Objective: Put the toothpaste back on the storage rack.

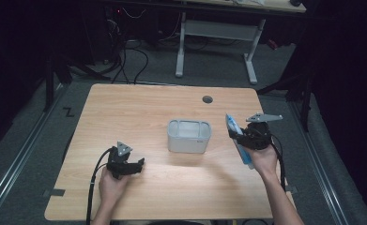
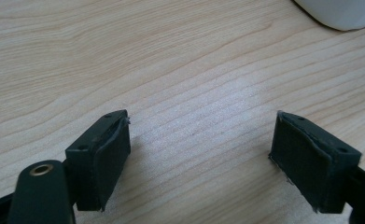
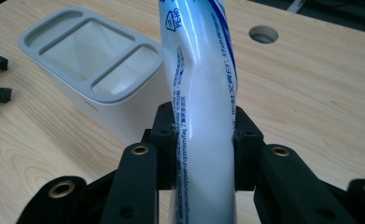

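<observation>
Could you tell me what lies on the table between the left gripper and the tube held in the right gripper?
The white holder stands between the left gripper and the tube, with bare table either side, as the high view shows.

Your right hand-held gripper (image 3: 203, 140) is black and clamps a white toothpaste tube (image 3: 203, 93) with blue stripes and lettering; beside it stands a pale grey-rimmed holder (image 3: 91, 60) on the light woodgrain tabletop (image 3: 320, 93).
</observation>
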`<state>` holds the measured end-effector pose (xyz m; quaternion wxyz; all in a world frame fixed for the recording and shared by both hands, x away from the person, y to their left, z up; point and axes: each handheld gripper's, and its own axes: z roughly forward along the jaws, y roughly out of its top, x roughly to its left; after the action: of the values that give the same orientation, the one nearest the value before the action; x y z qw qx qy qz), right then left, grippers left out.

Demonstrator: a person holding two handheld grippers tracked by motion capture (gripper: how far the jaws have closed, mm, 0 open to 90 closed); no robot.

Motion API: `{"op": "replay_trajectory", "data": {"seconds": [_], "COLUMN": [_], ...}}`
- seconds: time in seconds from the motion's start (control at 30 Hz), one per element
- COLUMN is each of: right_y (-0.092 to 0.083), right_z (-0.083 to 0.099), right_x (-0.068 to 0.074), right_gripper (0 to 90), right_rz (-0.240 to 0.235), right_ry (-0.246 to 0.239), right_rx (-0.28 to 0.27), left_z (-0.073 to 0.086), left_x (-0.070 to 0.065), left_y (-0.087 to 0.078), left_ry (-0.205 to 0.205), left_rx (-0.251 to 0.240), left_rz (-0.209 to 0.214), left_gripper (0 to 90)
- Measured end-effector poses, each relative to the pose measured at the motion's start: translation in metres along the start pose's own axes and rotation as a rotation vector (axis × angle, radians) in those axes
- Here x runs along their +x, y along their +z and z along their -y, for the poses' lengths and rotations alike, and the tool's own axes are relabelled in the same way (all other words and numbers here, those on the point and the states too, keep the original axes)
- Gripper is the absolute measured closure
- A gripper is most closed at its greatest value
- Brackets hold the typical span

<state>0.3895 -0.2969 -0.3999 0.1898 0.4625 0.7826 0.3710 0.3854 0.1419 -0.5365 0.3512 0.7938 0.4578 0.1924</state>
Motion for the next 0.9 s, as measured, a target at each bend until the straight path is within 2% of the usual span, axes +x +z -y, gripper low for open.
{"op": "replay_trajectory", "data": {"seconds": [0.37,0.57,0.63,0.73,0.77,0.83,0.9], "right_y": [0.0,0.005,0.005,0.006,0.006,0.006,0.006], "right_z": [-0.02,-0.028,-0.03,-0.037,-0.043,-0.045,-0.049], "right_x": [0.012,0.02,0.023,0.025,0.029,0.03,0.031], "right_gripper": [68.8,68.8,68.8,68.6,68.6,68.7,68.7], "right_rz": [-0.043,-0.049,-0.073,-0.14,-0.133,-0.135,-0.164], "right_ry": [-0.028,-0.037,-0.034,-0.012,-0.034,-0.037,-0.021], "right_rx": [-0.038,-0.028,-0.046,-0.062,-0.066,-0.073,-0.087], "left_z": [0.0,0.0,0.0,0.0,0.0,0.0,0.0], "left_x": [0.0,0.0,0.0,0.0,0.0,0.0,0.0], "left_y": [0.0,0.0,0.0,0.0,0.0,0.0,0.0], "left_ry": [-0.001,0.005,0.006,0.007,0.007,0.007,0.007], "left_rx": [0.0,0.0,0.0,0.0,0.0,0.0,0.0], "left_rz": [0.0,0.003,0.002,0.001,0.002,0.001,0.001], "left_gripper": [20.2,20.2,20.3,20.3,20.4,20.4,20.4]}}
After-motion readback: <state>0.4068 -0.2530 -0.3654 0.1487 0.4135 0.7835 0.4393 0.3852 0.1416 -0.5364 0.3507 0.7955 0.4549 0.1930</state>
